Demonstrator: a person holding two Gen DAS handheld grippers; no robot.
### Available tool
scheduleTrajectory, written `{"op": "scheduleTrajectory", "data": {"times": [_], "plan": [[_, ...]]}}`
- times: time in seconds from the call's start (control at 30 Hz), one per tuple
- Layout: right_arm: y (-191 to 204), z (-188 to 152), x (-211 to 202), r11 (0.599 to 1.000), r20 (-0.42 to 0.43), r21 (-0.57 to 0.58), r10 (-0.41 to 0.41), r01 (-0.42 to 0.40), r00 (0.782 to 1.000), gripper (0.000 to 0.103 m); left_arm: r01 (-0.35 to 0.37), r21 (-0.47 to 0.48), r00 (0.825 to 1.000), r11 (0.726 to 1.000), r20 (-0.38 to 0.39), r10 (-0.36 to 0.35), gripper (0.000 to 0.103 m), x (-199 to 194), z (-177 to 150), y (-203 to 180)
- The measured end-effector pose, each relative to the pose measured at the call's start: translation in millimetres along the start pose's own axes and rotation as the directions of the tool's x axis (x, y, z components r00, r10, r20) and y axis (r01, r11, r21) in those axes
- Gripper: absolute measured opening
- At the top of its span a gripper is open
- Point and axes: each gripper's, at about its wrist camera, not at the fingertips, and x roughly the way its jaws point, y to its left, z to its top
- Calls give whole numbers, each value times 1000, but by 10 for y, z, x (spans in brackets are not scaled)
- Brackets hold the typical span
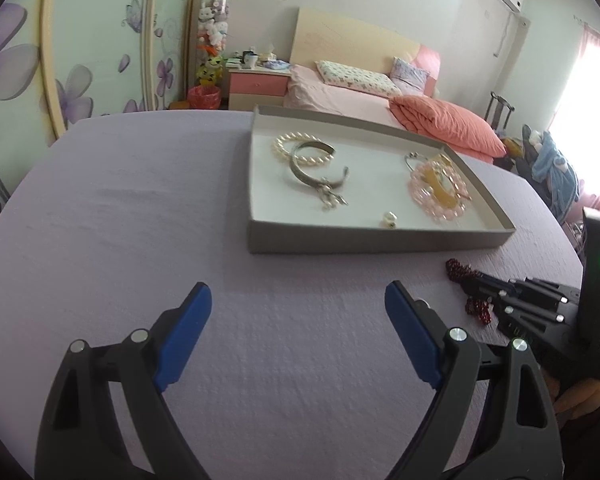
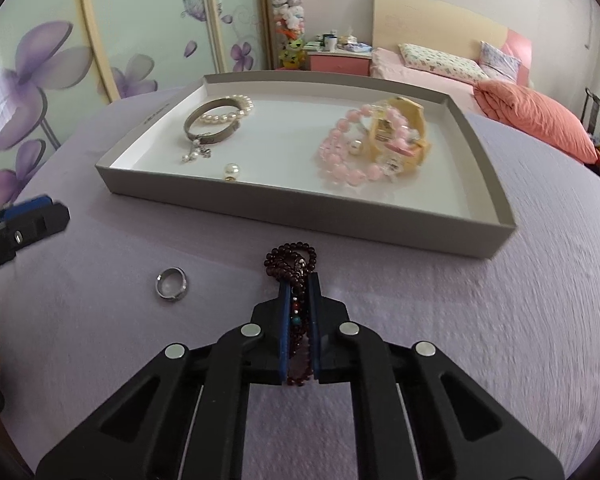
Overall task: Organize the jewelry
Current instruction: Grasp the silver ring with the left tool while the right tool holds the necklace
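Right gripper (image 2: pixel 299 280): black frame, blue pads pressed together on the dark red bead strand (image 2: pixel 292 258), whose small round beads loop out at frame centre, just in front of the tray.
Left gripper (image 1: pixel 298 304): jaws spread wide, holding nothing, over the textured lilac cloth (image 1: pixel 120 208).
Tray (image 2: pixel 300 204): shallow grey card box, white inside, in the upper middle.
Contents: pearl bracelet (image 2: pixel 236 110), metal bangle (image 2: pixel 208 120), glossy pink bead bracelet (image 2: pixel 340 160).
Ring (image 2: pixel 172 283): smooth silver band, on the cloth left of centre.

dark bead strand (image 2: pixel 294 280) partly hidden betw right gripper (image 2: pixel 299 280) pads.
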Motion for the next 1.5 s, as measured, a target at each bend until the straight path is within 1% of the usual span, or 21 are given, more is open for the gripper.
{"op": "scheduleTrajectory", "data": {"times": [0.1, 0.23, 0.33, 0.5, 0.63, 0.7, 0.73, 0.8, 0.97, 1.33, 1.43, 1.47, 1.5], "plan": [[-161, -21, -63, 998, 7, 57, 5, -5, 1000, 7, 17, 42, 1000, 999, -21, -16, 88, 44, -57, -143], [-389, -37, -193, 992, 37, 125, -4, -1, 999, 7, 33, 104, 999, 994, -47, -28, 88, 120, -133, -363], [-503, -31, -279, 988, 60, 153, -5, -5, 998, 7, 36, 142, 998, 989, -64, -27, 88, 197, -184, -526], [-579, -15, -374, 985, 91, 174, 4, -20, 996, 7, 30, 189, 996, 981, -91, -13, 87, 328, -270, -768], [-604, -3, -451, 983, 115, 178, 10, -31, 993, 7, 26, 210, 994, 977, -109, -3, 77, 425, -284, -922], [-616, -3, -470, 983, 122, 180, 15, -37, 992, 7, 25, 209, 993, 978, -118, 0, 70, 472, -279, -976], [-622, -4, -480, 983, 125, 181, 16, -39, 992, 7, 19, 209, 993, 978, -117, 6, 69, 489, -277, -1002], [-640, -14, -495, 982, 127, 182, 19, -42, 992, 7, 10, 214, 994, 977, -112, 14, 64, 509, -268, -1043], [-674, -36, -485, 981, 122, 186, 24, -46, 992, 7, -3, 199, 994, 980, -105, 24, 58, 544, -235, -1073], [-680, -42, -455, 979, 114, 193, 37, -58, 993, 7, -46, 202, 994, 978, -85, 65, 45, 566, -214, -1117], [-667, -44, -440, 980, 111, 192, 39, -60, 993, 7, -56, 205, 994, 977, -79, 74, 34, 570, -211, -1123], [-655, -46, -432, 980, 110, 192, 40, -60, 993, 7, -54, 205, 994, 977, -78, 72, 24, 567, -209, -1127], [-649, -47, -429, 980, 109, 192, 41, -61, 993, 7, -54, 208, 994, 977, -78, 71, 22, 568, -206, -1131]]}}
